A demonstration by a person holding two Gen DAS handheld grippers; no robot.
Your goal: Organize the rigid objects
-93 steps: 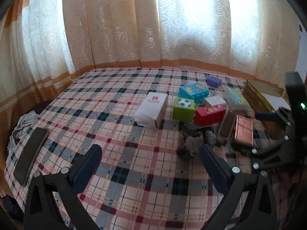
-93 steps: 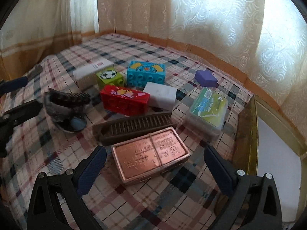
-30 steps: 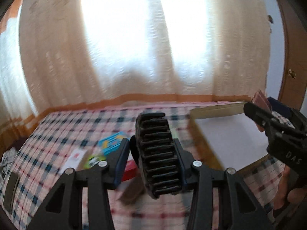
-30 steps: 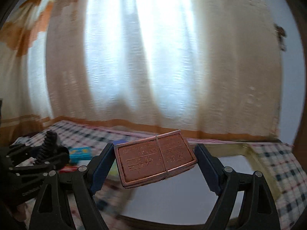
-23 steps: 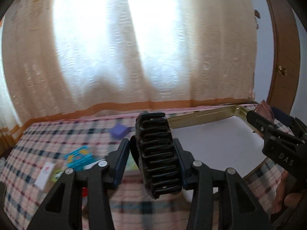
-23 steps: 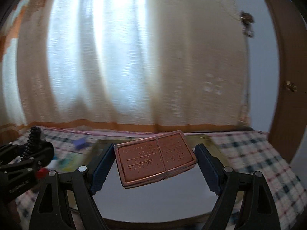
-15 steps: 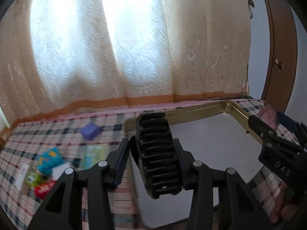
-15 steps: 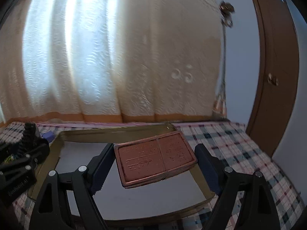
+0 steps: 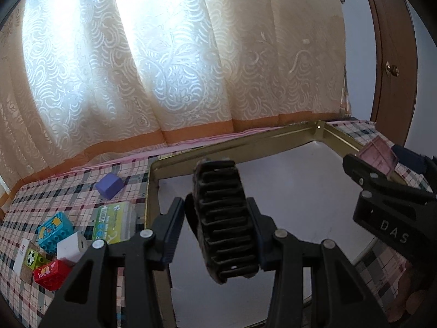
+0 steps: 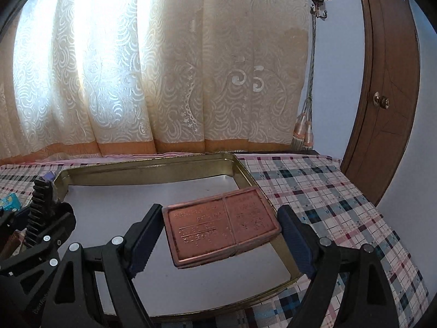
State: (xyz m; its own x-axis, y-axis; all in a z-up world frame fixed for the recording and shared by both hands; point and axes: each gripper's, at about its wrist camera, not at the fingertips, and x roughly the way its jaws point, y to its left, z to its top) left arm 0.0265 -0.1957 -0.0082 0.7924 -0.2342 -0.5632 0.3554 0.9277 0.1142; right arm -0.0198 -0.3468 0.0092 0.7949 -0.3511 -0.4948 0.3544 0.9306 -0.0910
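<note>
My left gripper (image 9: 217,227) is shut on a dark ribbed rubber block (image 9: 222,218), held above the near-left part of a gold-rimmed tray (image 9: 235,143) with a white floor. My right gripper (image 10: 218,235) is shut on a flat copper-coloured tin (image 10: 220,225), hanging over the tray (image 10: 153,164) near its right rim. In the left wrist view the right gripper (image 9: 382,169) shows at the right edge with the tin's pink edge (image 9: 378,154). The left gripper (image 10: 38,218) with the ribbed block (image 10: 41,196) appears at the left of the right wrist view.
The tray lies on a plaid bedspread (image 10: 327,191). Left of it lie a purple cube (image 9: 109,186), a green-labelled clear box (image 9: 114,221), a blue brick (image 9: 54,231), a white block (image 9: 71,248), a green football block (image 9: 32,258) and a red brick (image 9: 50,274). Curtains and a wooden door (image 10: 393,82) stand behind.
Both grippers have swung right and sunk with their loads, from over the bedspread to over the tray. The pile of blocks has slid to the far left of the left wrist view.
</note>
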